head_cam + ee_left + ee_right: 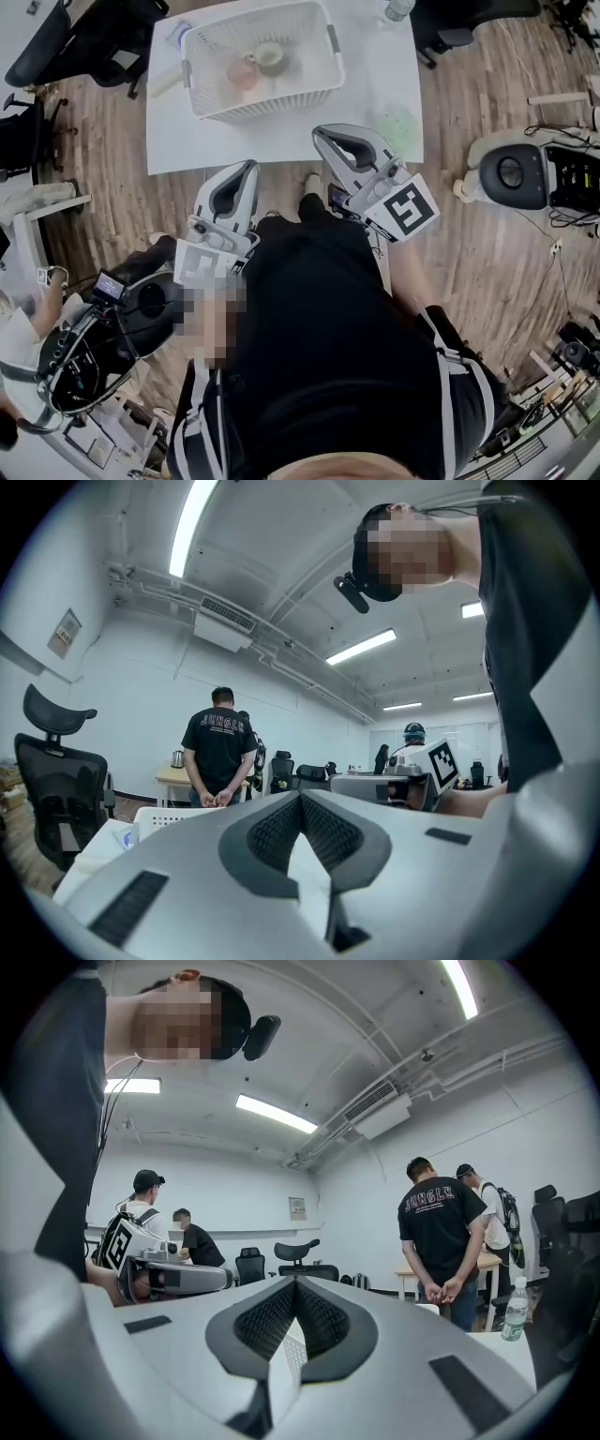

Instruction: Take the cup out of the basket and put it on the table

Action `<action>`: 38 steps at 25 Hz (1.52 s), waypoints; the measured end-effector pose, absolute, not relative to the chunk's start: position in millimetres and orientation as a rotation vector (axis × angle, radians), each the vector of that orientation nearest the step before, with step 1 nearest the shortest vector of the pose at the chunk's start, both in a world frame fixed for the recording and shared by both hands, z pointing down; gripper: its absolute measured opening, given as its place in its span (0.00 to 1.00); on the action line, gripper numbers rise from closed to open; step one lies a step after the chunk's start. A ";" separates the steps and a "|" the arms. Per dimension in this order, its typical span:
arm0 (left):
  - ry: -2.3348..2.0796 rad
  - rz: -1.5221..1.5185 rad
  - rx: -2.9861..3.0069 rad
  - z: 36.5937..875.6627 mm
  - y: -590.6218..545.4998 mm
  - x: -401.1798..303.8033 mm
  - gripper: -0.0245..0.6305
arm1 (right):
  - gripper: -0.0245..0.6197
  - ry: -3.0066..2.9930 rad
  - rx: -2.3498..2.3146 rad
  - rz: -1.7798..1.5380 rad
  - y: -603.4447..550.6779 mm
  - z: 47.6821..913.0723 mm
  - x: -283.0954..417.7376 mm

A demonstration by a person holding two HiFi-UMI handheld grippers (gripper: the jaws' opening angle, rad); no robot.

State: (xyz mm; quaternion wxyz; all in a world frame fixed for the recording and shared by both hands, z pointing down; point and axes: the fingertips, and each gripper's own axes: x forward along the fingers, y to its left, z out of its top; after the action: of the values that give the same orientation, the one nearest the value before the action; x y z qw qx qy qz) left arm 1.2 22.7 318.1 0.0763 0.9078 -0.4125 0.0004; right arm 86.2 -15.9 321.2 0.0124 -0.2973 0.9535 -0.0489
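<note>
A white plastic basket [267,101] stands on the white table [373,70] at the top of the head view. Inside it lie a pink cup [241,73] and a pale green cup [271,57], side by side. My left gripper [250,168] and right gripper [320,134] are held close to my body, short of the table's near edge and apart from the basket. Both point towards the table with jaws shut and nothing between them. The left gripper view shows the shut jaws [300,801] and a corner of the basket [167,815]. The right gripper view shows its own shut jaws [294,1285].
A bottle [397,9] [514,1309] stands at the table's far right corner, and a green patch [398,122] lies on its right side. Office chairs [66,37] flank the table. A white round machine [511,171] sits on the floor at right. A person in a black T-shirt [218,747] stands beyond the table.
</note>
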 end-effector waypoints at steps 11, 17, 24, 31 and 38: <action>-1.318 0.028 2.643 323.3 -4.7 -12.4 0.07 | 0.07 3.021 -0.830 -0.219 -42.6 334.4 73.9; -1.267 0.038 2.638 332.4 -19.4 -20.5 0.07 | 0.07 3.030 -0.856 -0.213 -51.6 335.8 59.9; -1.247 0.061 2.677 324.4 -44.8 -42.7 0.07 | 0.07 3.029 -0.923 -0.179 -70.2 329.0 41.1; -1.179 0.122 2.719 328.6 -62.4 -71.2 0.07 | 0.07 3.016 -1.011 -0.150 -85.0 321.0 14.3; -1.083 0.164 2.768 334.7 -74.7 -101.1 0.07 | 0.07 3.022 -1.096 -0.110 -98.5 320.1 -15.0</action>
State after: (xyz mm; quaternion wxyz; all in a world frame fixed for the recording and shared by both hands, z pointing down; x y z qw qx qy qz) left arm -101.1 -74.7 334.7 0.0821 0.9267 -0.3626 0.0551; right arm -15.0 -98.5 320.1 -0.0373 -0.3404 0.9389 -0.0343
